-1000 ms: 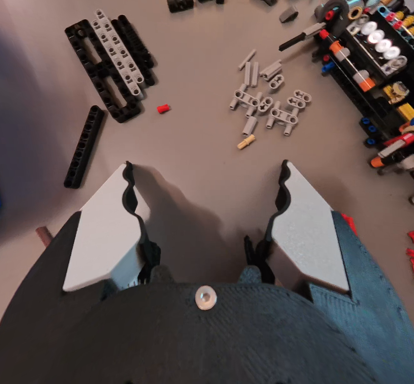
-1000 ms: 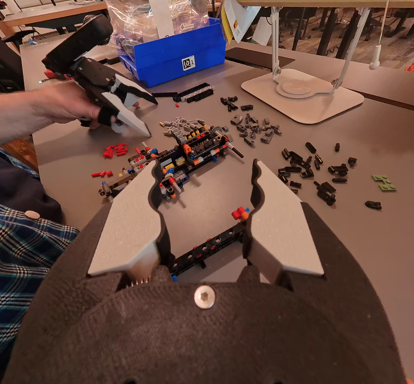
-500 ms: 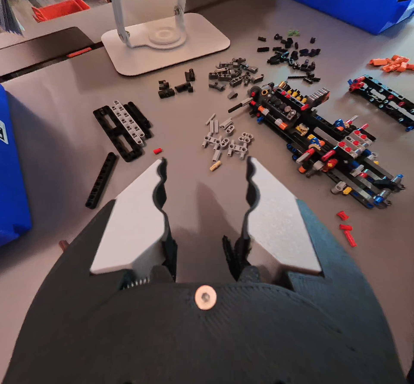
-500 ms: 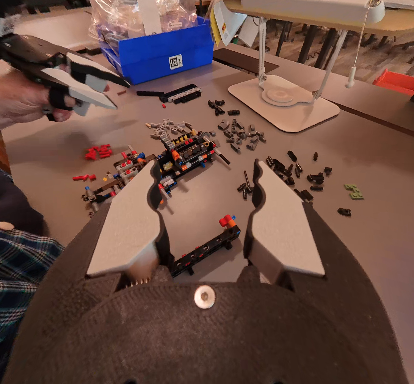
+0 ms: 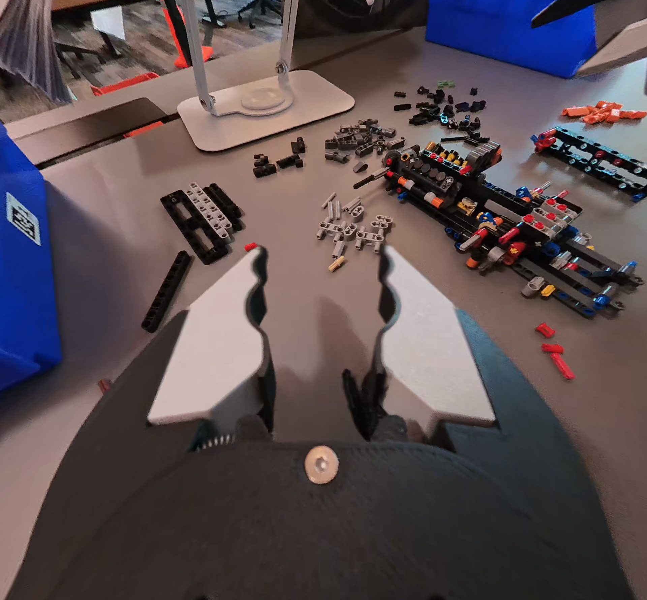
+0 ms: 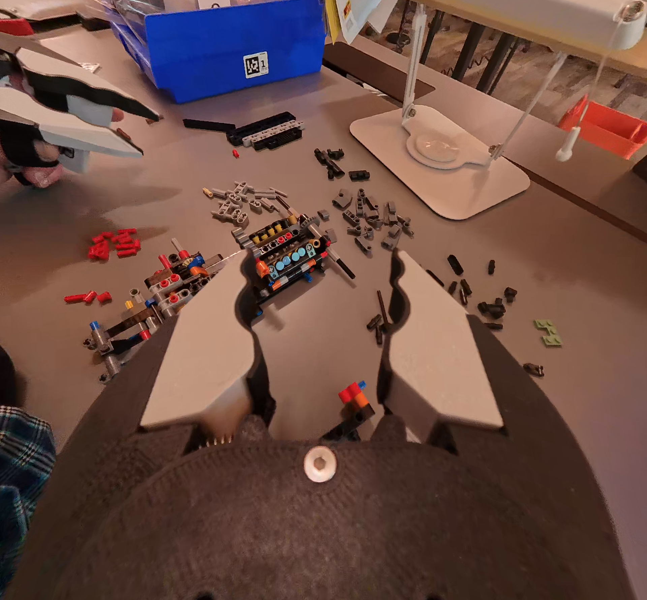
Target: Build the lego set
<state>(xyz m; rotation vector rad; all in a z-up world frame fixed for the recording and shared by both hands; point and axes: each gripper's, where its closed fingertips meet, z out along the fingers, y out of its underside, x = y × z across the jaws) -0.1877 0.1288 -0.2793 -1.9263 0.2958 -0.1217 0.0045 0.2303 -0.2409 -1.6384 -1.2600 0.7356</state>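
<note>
— Lego chassis [image 5: 504, 229] sits on the grey counter [image 5: 315, 320], out at two o'clock from the left gripper [image 5: 322, 257]. See it?

— Yes. That gripper hangs above the counter, jaws parted wide, nothing between them. A tan pin [image 5: 336, 263] lies just ahead of its tips, loose grey connectors [image 5: 353, 228] beyond at twelve.

— And the right gripper [image 6: 320, 261]?

— Jaws spread too, empty. A black beam with red and orange pins [image 6: 353, 404] lies on the counter low between its fingers, untouched. Red pins [image 6: 113, 243] are heaped at ten o'clock, a blue bin [image 6: 231, 51] far back at eleven.
</note>
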